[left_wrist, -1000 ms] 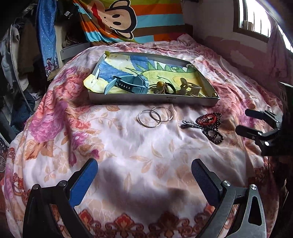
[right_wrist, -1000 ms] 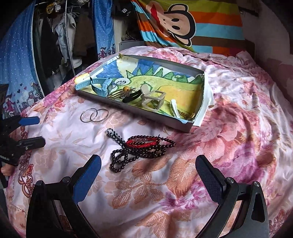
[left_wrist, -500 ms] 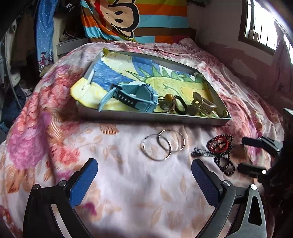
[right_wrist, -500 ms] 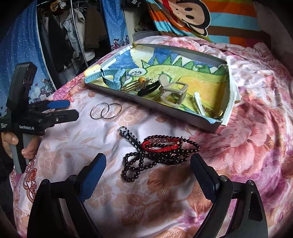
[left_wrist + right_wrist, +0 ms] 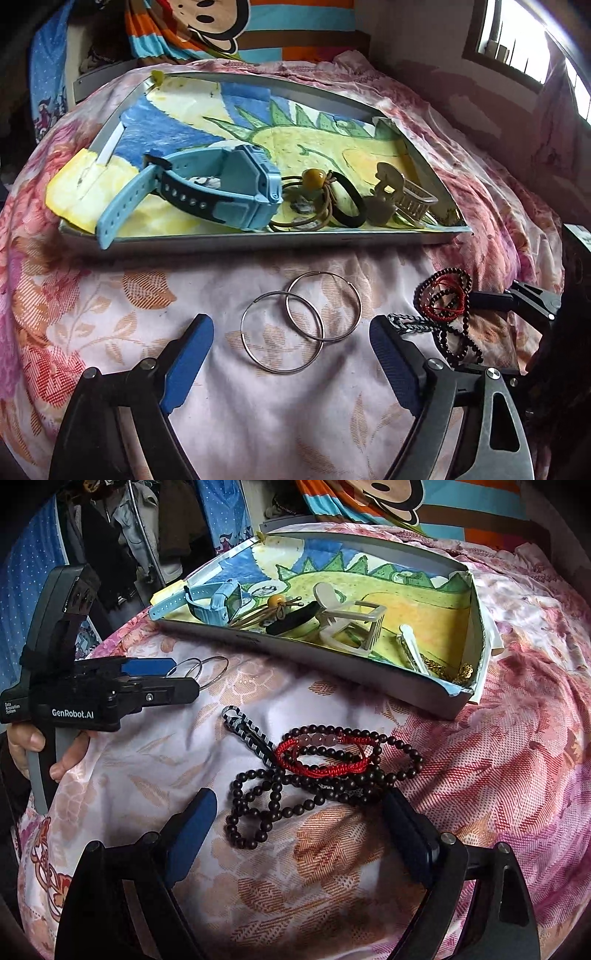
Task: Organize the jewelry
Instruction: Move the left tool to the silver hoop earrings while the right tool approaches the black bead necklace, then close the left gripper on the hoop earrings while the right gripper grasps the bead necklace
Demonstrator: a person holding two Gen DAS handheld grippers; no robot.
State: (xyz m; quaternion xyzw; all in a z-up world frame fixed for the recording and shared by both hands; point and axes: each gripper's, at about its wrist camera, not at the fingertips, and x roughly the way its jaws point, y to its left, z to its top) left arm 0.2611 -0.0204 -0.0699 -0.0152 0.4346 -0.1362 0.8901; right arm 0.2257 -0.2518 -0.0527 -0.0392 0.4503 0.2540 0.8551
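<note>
The left gripper (image 5: pixel 291 339), jaws closing with nothing pinched yet, has the two hoops (image 5: pixel 301 321) dead ahead at 12 o'clock between its fingers, their overlapped pair running 8 to 2, while the right gripper (image 5: pixel 299 812) stands wide, unladen, over the beads (image 5: pixel 314 771)

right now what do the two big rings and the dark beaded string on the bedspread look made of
Two hoop rings: thin metal wire by the look, silvery and polished, catching bright glints.
Dark bead strand: small round beads, dark brown to black with a dull sheen; wood or stone, cannot tell which.
</note>
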